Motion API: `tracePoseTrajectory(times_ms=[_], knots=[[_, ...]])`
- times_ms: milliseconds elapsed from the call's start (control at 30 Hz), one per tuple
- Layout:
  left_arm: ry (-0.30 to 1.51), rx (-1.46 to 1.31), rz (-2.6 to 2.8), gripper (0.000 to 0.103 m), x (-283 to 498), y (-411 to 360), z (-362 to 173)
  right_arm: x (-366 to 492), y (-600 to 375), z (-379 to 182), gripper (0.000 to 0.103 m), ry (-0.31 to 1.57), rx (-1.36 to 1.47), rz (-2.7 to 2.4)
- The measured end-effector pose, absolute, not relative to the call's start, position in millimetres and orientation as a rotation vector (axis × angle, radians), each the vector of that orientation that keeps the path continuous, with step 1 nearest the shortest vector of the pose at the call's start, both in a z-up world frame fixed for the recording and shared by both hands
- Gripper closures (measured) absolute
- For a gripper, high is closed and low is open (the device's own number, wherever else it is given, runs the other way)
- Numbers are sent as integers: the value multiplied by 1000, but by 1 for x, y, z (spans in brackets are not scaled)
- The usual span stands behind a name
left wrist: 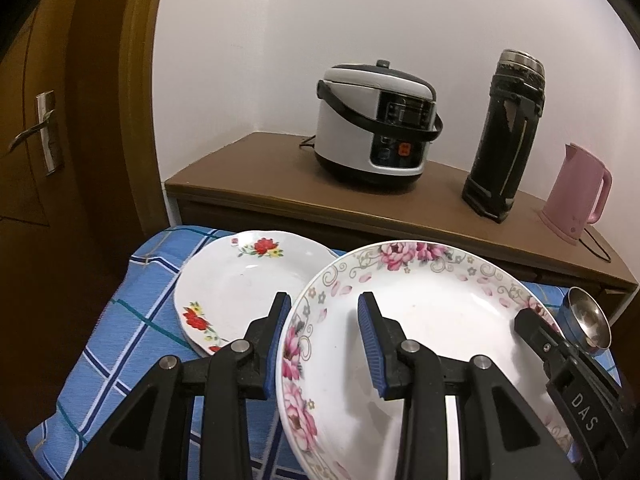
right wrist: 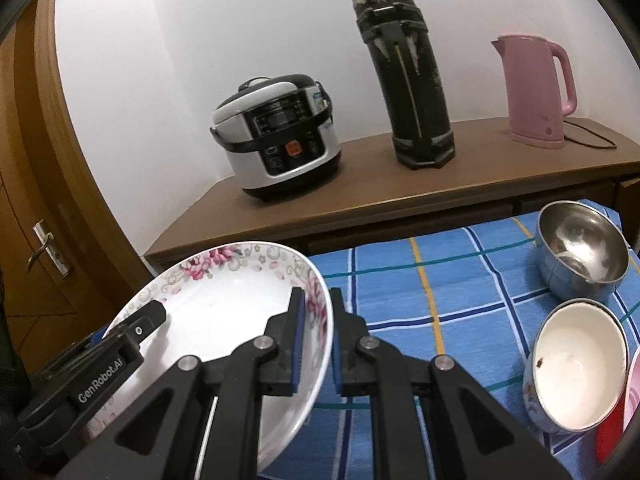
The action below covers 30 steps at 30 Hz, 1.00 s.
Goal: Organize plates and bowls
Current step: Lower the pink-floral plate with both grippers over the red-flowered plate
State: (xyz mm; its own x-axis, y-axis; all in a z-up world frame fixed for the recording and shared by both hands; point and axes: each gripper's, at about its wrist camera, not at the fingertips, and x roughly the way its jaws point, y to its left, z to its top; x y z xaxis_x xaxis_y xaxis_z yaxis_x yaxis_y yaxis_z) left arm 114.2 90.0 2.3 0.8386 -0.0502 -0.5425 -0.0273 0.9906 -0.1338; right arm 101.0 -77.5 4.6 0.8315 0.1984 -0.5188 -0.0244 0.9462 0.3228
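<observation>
A white plate with pink flowers [left wrist: 432,320] is held up over the blue checked cloth [left wrist: 120,332]. My left gripper [left wrist: 324,340] stands wide open astride its left rim. My right gripper [right wrist: 317,344] is shut on the plate's right rim [right wrist: 224,304]. Each gripper shows in the other's view, the right [left wrist: 536,332] and the left [right wrist: 148,320]. A white plate with red flowers [left wrist: 244,280] lies on the cloth to the left. A steel bowl [right wrist: 580,248] and a white bowl [right wrist: 580,364] stand at the right.
A brown cabinet [left wrist: 248,176] behind the cloth carries a rice cooker [left wrist: 376,120], a black thermos [left wrist: 504,136] and a pink kettle [left wrist: 576,192]. A wooden door [left wrist: 40,140] is at the left. Something red and pink [right wrist: 624,412] is at the far right edge.
</observation>
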Motion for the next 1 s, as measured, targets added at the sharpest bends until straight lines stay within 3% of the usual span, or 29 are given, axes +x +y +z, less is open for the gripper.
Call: tracePoseTrajectory(times_ms=[1000], knots=[[537,-190,113,65,107,164,6,114,-6,17,91,575,273,247]])
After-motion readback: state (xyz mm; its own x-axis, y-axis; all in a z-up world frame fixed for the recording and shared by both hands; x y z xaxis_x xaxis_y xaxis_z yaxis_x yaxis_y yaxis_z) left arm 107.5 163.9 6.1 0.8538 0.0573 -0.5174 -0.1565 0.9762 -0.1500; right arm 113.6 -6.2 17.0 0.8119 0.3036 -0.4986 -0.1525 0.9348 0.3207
